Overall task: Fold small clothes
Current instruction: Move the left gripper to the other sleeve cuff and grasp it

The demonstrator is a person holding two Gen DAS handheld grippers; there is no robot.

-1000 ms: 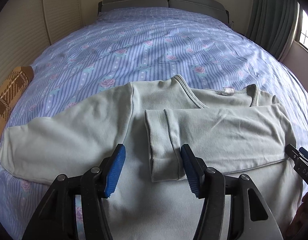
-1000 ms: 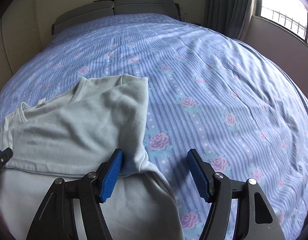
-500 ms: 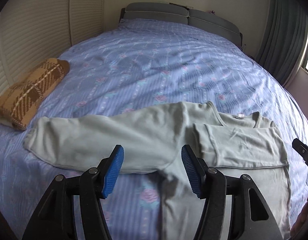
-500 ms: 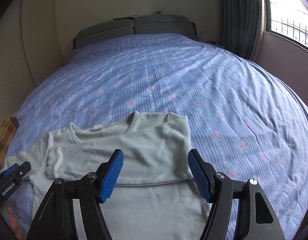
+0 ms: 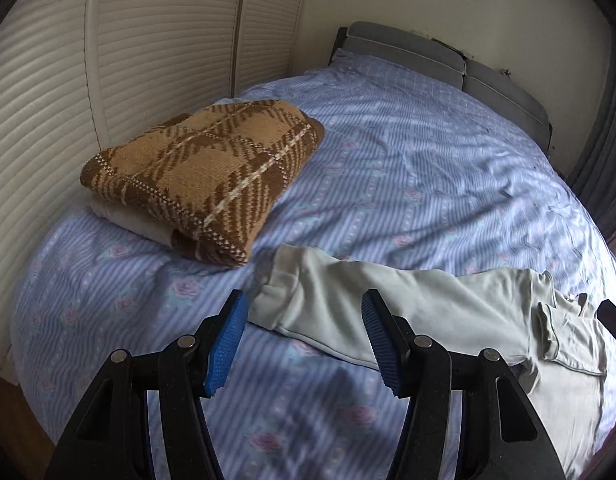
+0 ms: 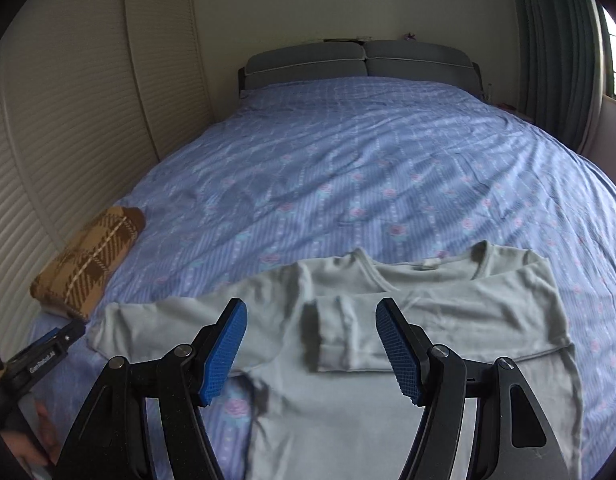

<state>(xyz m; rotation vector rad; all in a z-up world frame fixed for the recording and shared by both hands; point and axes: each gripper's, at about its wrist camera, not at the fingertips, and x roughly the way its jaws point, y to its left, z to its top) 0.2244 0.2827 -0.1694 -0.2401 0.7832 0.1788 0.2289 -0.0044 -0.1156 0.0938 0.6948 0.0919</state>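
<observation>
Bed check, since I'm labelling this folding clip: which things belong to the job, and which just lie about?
Job:
shirt
left gripper
right gripper

Lying about:
plaid blanket
bedsheet
headboard
curtain

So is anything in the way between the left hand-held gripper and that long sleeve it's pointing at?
Nothing visible. The left hand-held gripper is open with the sleeve's cuff right ahead, only bedsheet between. The folded plaid blanket lies off to the left, apart from the sleeve.
</observation>
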